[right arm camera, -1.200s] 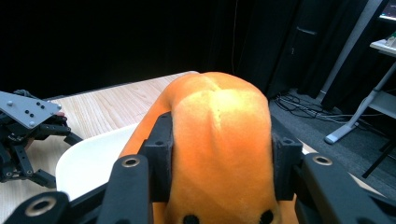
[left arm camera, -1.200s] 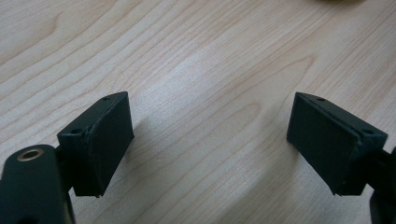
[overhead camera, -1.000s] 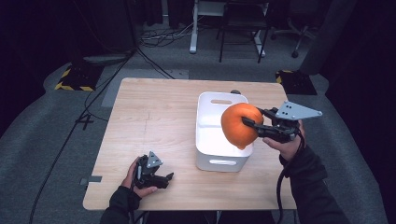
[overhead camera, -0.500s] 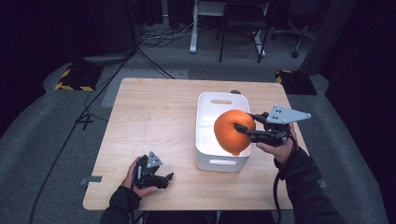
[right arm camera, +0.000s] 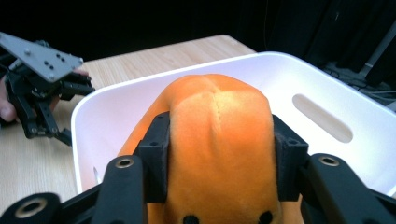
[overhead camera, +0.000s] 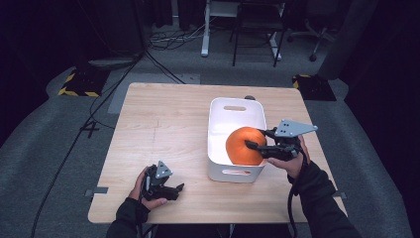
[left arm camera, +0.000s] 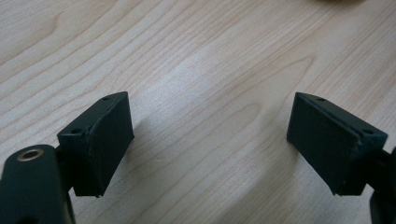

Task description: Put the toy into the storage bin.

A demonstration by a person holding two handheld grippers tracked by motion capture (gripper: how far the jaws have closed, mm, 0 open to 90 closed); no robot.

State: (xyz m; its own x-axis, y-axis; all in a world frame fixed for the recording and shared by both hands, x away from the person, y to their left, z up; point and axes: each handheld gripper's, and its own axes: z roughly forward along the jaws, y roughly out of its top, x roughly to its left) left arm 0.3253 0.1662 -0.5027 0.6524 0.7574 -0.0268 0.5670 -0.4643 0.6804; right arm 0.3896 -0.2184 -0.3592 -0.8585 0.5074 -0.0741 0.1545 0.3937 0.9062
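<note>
An orange plush toy (overhead camera: 244, 147) sits low inside the white bin (overhead camera: 214, 130) at the table's right. My right gripper (overhead camera: 258, 139) reaches over the bin's right rim, its jaws on either side of the toy. In the right gripper view the pads still press into the orange plush toy (right arm camera: 217, 126), though the jaws have just been opening. My left gripper (overhead camera: 174, 189) rests on the table near the front left edge. Its jaws stand open over bare wood, and the left gripper (left arm camera: 210, 140) has nothing between them.
The bin has handle slots in its end walls (right arm camera: 322, 117). The wooden table (overhead camera: 158, 129) stretches out left of the bin. The left gripper (right arm camera: 42, 100) and its hand lie beyond the bin in the right gripper view. Chairs and cables stand on the floor behind the table.
My right gripper has carried the orange plush toy leftward and down from above the bin's right rim into the bin. The left gripper has stayed where it was.
</note>
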